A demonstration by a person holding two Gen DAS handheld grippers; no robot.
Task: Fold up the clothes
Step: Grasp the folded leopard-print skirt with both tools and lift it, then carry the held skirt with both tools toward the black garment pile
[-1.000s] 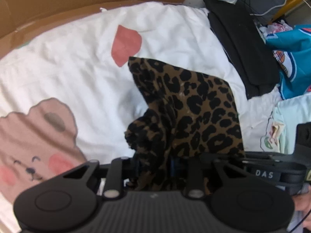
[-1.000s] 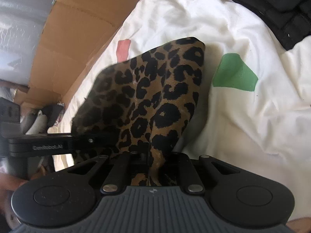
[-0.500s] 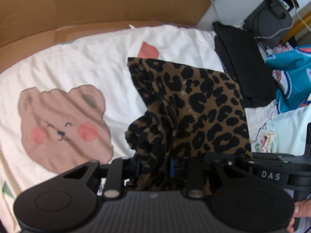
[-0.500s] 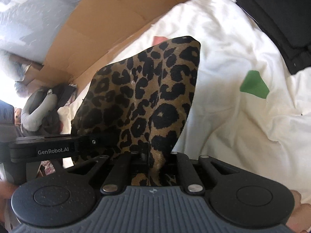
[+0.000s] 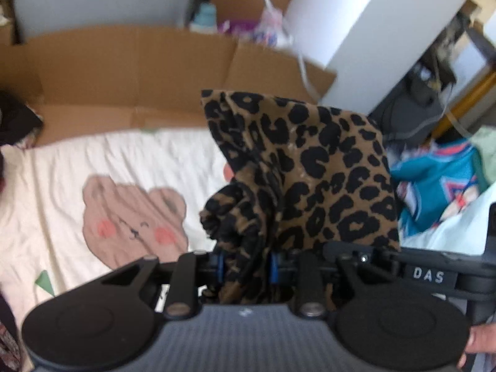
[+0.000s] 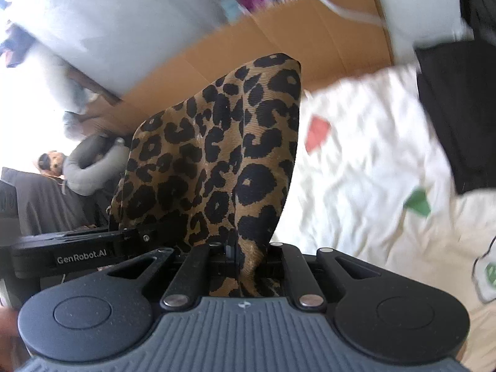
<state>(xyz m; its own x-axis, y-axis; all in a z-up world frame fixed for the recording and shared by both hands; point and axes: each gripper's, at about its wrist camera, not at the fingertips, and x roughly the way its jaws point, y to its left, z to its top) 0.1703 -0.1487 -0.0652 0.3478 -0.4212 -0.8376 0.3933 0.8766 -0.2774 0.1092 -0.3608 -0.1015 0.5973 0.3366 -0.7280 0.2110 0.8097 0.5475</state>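
Raised since 1.0 s ago: both cameras tipped up, cardboard wall (image 5: 130,71) and room clutter now filling 12 o'clock, bedsheet dropped lower in view; leopard-print garment (image 5: 313,170) lifted clear of the sheet, same grip throughout

Left gripper (image 5: 245,266): fingers closed onto a bunched fold of the leopard-print garment, cloth gathered thick between the pads, rest of the fabric standing up toward 12–1 o'clock. Right gripper's bar marked "DAS" crossing at 3–4 o'clock, just beside

Right gripper (image 6: 241,251): clamped on a thin edge of the same garment (image 6: 223,161), fabric rising as a taut panel to a corner at 12 o'clock. Left gripper's bar marked "GenRobot.AI" in at 9 o'clock, touching the cloth

Garment hanging between the two grippers, above the white bedsheet (image 5: 55,186)

Bear print (image 5: 133,217) on sheet at 9 o'clock, left view. Teal garment (image 5: 434,183) at 3 o'clock. Black clothing (image 6: 458,114) at 2 o'clock, right view. Fingertip (image 5: 479,339) at 4 o'clock edge, left view. Both frames motion-blurred
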